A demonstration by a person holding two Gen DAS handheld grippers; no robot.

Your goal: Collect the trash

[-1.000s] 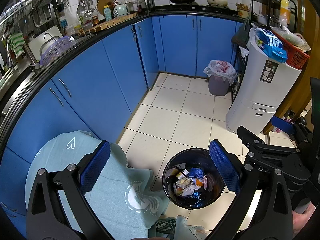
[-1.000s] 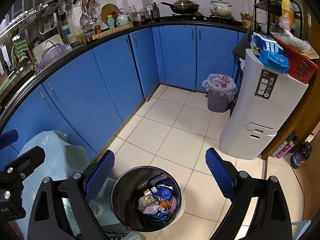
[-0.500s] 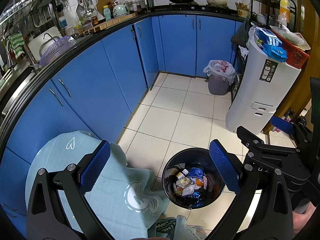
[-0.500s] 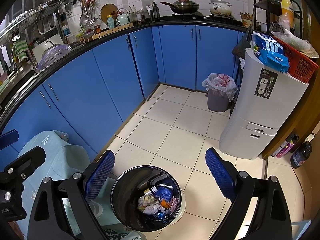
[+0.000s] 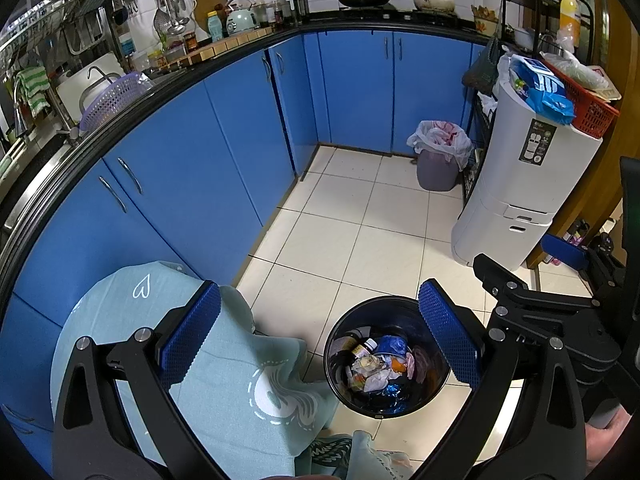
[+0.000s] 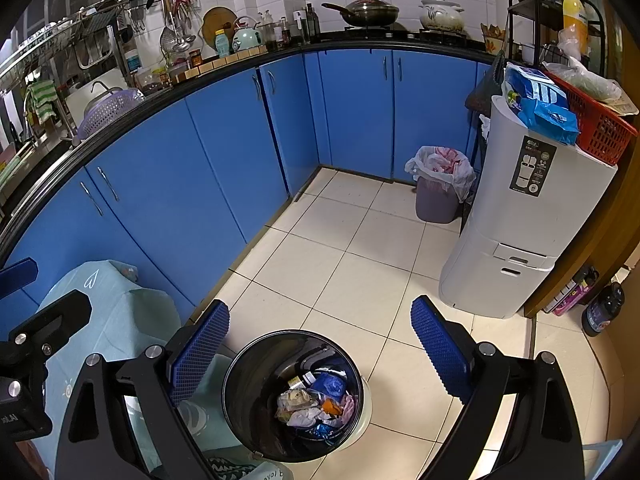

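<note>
A round black trash bin (image 5: 344,394) stands on the tiled floor and holds crumpled paper, wrappers and a small bottle (image 5: 378,362). It also shows in the right wrist view (image 6: 248,412). My left gripper (image 5: 320,344) is open and empty, above the bin and the table edge. My right gripper (image 6: 320,356) is open and empty, above the bin. The right gripper's body shows at the right of the left wrist view (image 5: 560,320).
A low table under a light teal cloth (image 5: 132,320) stands left of the bin. Blue cabinets (image 5: 208,152) curve along the left and back. A white appliance (image 5: 524,184) and a small lined bin (image 5: 438,164) stand at the right.
</note>
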